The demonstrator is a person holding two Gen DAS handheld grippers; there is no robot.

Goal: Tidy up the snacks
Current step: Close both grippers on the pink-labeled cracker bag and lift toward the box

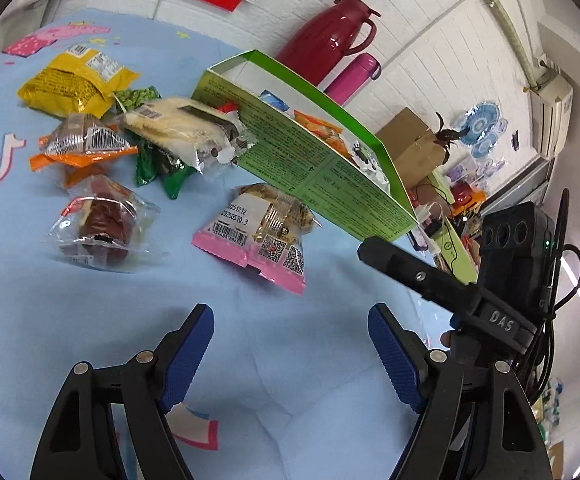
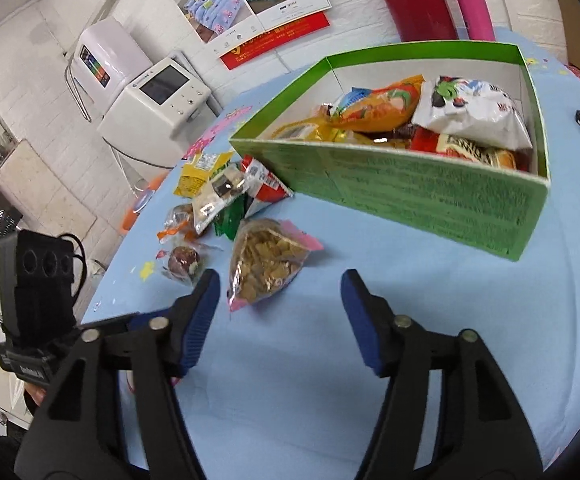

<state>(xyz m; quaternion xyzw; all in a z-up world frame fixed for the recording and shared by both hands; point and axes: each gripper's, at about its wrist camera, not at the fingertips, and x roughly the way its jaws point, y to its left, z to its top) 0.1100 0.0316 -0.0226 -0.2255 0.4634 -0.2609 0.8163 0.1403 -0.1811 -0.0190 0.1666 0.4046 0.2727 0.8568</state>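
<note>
Both sets of fingers spread wide and empty above the blue tablecloth (image 2: 370,300). Right gripper (image 2: 280,320) hanging just short of the pink-edged cracker pouch (image 2: 264,264), which lies ahead of the tips and nearer the left finger (image 2: 198,320) than the right. Beyond that pouch, a loose heap: clear-wrapped brown sweet (image 2: 186,260), orange-edged packet (image 2: 178,220), pale wafer pack (image 2: 218,192), all ahead and left of the fingers. Green cardboard box (image 2: 410,192) ahead and right, already partly filled.

Left gripper (image 1: 290,344) likewise short of the same pouch (image 1: 266,236), the heap farther ahead and left.

Likely trouble, as a judgement:
- Off-centre closing on the pouch, pushing it sideways into the heap instead of gripping.
- Slippery film sliding out of the pads mid-carry.
- Crushing the crackers with a hard squeeze.
- Clipping the box's near wall on the way over.
- Both grippers reaching for one pouch and colliding.
</note>
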